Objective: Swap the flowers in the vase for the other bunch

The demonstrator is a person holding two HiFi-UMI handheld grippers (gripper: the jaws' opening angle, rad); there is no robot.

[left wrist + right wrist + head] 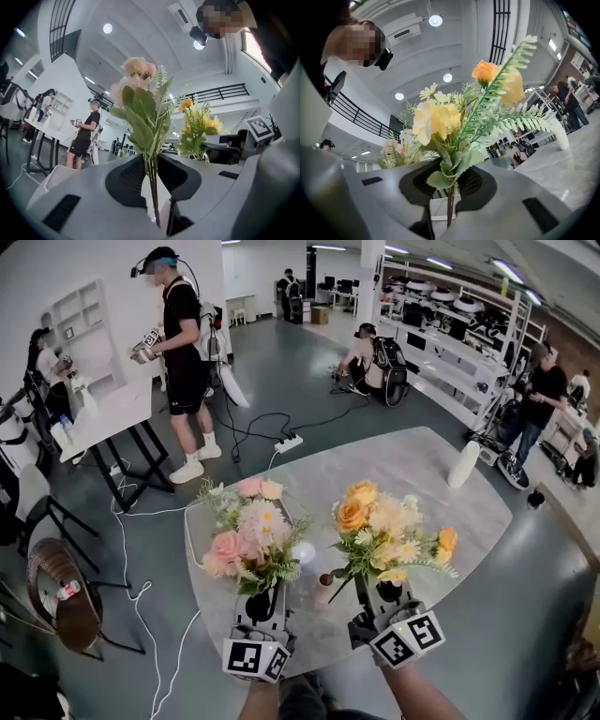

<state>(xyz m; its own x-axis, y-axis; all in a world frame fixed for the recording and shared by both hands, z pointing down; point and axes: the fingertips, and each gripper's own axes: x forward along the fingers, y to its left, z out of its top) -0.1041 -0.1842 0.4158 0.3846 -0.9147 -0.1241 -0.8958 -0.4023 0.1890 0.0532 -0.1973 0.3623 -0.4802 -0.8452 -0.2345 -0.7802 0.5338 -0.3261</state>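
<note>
**Pink bunch (248, 540) and yellow bunch (384, 531), one per gripper**

Nearest me, my left gripper (260, 606) has its jaws nearly together, pinching the pink bunch's stems. My right gripper (384, 594) is clamped just as narrowly on the yellow bunch's stems. Both bunches stand upright over the table (375, 465). A small vase (323, 589) sits on it between the grippers. Farther off, a tall white vase (462, 465) stands near the far edge.

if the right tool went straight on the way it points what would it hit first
Likely the small vase, low and close behind the yellow bunch in the right tool; depth is unclear, so it might pass over it.
</note>
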